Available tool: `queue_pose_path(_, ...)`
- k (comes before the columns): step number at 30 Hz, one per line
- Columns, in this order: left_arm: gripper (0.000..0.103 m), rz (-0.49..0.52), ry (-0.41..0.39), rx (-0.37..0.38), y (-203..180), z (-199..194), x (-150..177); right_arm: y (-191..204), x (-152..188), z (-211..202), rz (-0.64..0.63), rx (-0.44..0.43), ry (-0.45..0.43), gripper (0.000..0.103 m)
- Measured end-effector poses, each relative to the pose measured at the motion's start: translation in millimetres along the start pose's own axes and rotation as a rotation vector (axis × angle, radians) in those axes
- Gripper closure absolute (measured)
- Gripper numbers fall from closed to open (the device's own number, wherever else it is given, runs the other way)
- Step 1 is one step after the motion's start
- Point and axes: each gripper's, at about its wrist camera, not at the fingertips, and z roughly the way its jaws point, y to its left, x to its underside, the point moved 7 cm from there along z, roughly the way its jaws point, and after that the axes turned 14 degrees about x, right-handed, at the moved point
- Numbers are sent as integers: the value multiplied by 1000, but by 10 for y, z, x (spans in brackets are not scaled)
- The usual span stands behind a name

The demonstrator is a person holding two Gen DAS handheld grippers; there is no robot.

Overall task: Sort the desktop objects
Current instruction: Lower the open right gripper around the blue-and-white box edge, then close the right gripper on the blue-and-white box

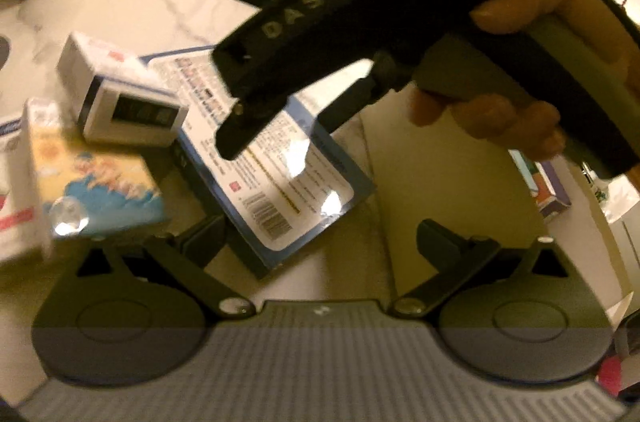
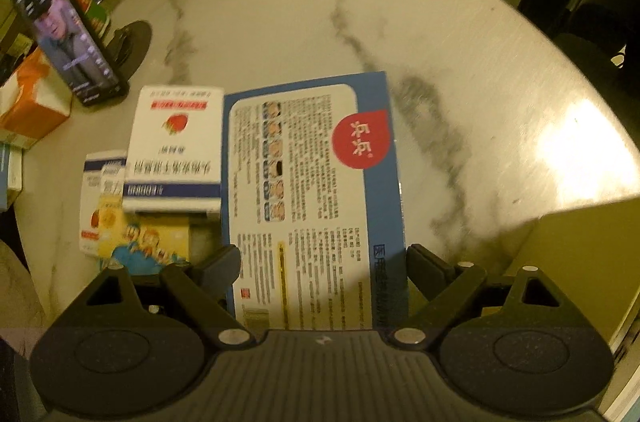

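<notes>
Our right claw (image 2: 324, 262) hangs released, straddling the near end of the blue box (image 2: 312, 182), whose long axis runs straight ahead; our left claw (image 1: 320, 242), also released, is farther off.

Left wrist view: low, oblique over the marble table (image 1: 120, 10), close, other handheld gripper (image 1: 304, 62) crossing upper right. Right wrist view: steeply downward, close above the table (image 2: 460, 70). Both share the blue-bordered box (image 1: 280, 182) (image 2: 312, 190), centre frame, and small cartons (image 1: 124, 94) (image 2: 176, 150) left of it.
</notes>
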Motion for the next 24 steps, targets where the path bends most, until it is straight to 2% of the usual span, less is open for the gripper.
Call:
queue_pose_path(9, 0, -1, 9, -18, 4, -145, 157, 199, 250, -70, 28, -41, 7, 12)
queue_pose_path(18, 0, 11, 24, -31, -44, -401, 395, 415, 560, -153, 18, -47, -4, 12)
queue_pose_path(24, 0, 31, 36, -43, -58, -469, 436, 526, 745, -201, 23, -57, -11, 12)
